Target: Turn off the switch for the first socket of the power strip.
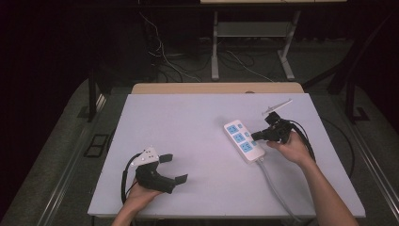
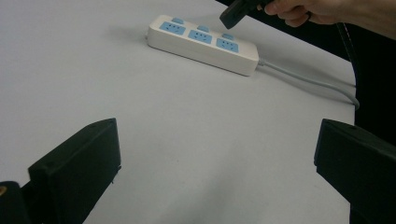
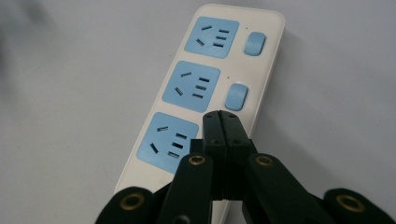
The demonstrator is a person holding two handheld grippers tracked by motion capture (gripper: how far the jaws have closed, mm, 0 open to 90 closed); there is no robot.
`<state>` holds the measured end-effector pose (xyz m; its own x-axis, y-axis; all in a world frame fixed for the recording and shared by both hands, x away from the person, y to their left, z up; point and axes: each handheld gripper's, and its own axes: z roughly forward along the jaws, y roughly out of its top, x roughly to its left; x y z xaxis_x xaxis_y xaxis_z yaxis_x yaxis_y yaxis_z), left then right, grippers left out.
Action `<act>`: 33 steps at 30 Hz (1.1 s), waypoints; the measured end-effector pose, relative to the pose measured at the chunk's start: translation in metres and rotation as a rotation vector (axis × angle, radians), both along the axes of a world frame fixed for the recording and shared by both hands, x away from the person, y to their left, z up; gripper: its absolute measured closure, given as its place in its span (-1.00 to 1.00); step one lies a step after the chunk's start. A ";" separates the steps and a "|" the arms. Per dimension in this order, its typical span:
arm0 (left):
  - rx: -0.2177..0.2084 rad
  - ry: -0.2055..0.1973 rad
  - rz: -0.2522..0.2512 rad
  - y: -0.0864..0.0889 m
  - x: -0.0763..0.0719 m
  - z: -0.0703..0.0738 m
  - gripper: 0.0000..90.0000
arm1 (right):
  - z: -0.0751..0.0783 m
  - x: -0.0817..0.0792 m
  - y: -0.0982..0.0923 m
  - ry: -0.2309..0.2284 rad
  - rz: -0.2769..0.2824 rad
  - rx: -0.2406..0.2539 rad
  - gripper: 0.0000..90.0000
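A white power strip (image 1: 243, 140) with three blue sockets and three blue switches lies right of the table's middle; its grey cord (image 1: 277, 188) runs toward the near edge. My right gripper (image 1: 255, 135) is shut with nothing between its jaws, its tip just over the strip's switch side. In the right gripper view the closed tip (image 3: 221, 117) sits next to the middle switch (image 3: 235, 96), above the nearest socket (image 3: 169, 142). My left gripper (image 1: 173, 168) rests open at the front left, far from the power strip (image 2: 203, 43).
The white table top (image 1: 188, 127) has a wooden strip along its far edge. Behind the table, on the dark floor, stand a metal frame's legs (image 1: 215, 52) and loose cables (image 1: 164, 56). A black cable (image 1: 124, 176) loops from the left gripper.
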<state>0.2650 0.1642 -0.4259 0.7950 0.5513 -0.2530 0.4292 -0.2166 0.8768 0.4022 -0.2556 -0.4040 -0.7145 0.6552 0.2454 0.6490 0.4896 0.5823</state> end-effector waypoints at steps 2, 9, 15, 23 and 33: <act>-0.001 0.000 -0.001 0.000 0.000 0.000 -1.00 | 0.002 0.001 -0.002 0.002 -0.005 0.000 1.00; -0.003 0.001 -0.001 0.000 -0.001 0.000 -1.00 | 0.007 0.000 -0.007 -0.003 -0.018 0.008 1.00; -0.005 0.001 -0.002 0.000 -0.001 0.000 -1.00 | 0.015 -0.004 -0.012 -0.014 -0.038 0.026 1.00; -0.010 -0.003 -0.004 0.000 -0.001 0.001 -1.00 | 0.028 -0.010 -0.023 -0.039 -0.069 0.049 1.00; -0.015 -0.007 -0.002 0.000 -0.002 0.002 -1.00 | 0.044 -0.022 -0.039 -0.056 -0.152 0.096 0.57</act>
<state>0.2634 0.1643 -0.4239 0.7979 0.5459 -0.2558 0.4227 -0.2041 0.8830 0.3801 -0.2951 -0.3603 -0.6238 0.7318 0.2746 0.6762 0.3290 0.6591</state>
